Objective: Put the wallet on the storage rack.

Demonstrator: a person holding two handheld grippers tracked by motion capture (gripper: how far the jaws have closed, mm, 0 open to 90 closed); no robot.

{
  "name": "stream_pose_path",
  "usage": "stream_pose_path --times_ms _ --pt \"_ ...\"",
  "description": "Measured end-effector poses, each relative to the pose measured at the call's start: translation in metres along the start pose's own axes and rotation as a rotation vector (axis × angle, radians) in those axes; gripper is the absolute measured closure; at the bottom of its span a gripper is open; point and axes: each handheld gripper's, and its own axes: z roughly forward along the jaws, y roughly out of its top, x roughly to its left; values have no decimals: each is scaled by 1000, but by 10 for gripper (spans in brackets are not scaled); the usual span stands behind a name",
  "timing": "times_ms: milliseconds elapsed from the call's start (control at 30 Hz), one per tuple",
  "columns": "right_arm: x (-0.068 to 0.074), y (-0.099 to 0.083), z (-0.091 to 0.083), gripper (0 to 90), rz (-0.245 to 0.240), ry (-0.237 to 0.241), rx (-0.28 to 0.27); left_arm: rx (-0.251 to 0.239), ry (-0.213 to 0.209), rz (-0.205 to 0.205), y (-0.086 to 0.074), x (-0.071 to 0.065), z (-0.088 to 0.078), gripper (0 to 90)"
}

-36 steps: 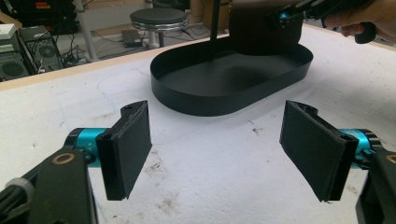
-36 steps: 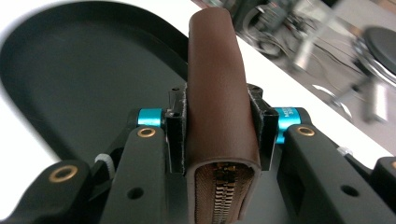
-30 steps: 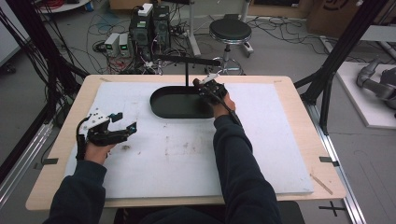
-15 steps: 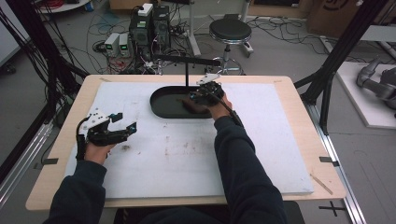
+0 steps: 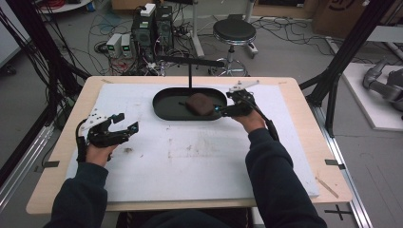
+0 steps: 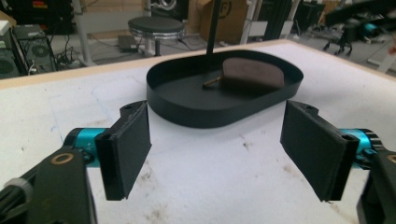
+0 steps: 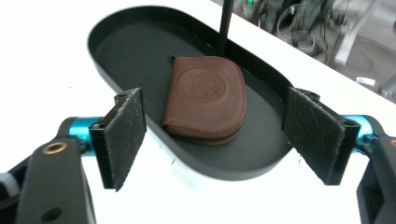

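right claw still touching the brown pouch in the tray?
Apart. In the right gripper view the right claw has just opened, its pads standing wide outside the black tray, with clear space between them and the brown pouch, which lies flat inside.

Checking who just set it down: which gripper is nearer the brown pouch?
Right. The right gripper sits open at the tray's right end beside the brown pouch; the left gripper rests far left, off the tray.
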Motion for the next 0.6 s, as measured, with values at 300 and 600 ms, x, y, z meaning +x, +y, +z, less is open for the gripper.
stream_pose_path --times_ms 300,600 --pt "3 -54 -60 212 50 1 -88 -18 3 -12 2 1 0 182" --pt "10 -103 -100 196 23 -79 -126 -28 1 -4 3 -1 0 182"
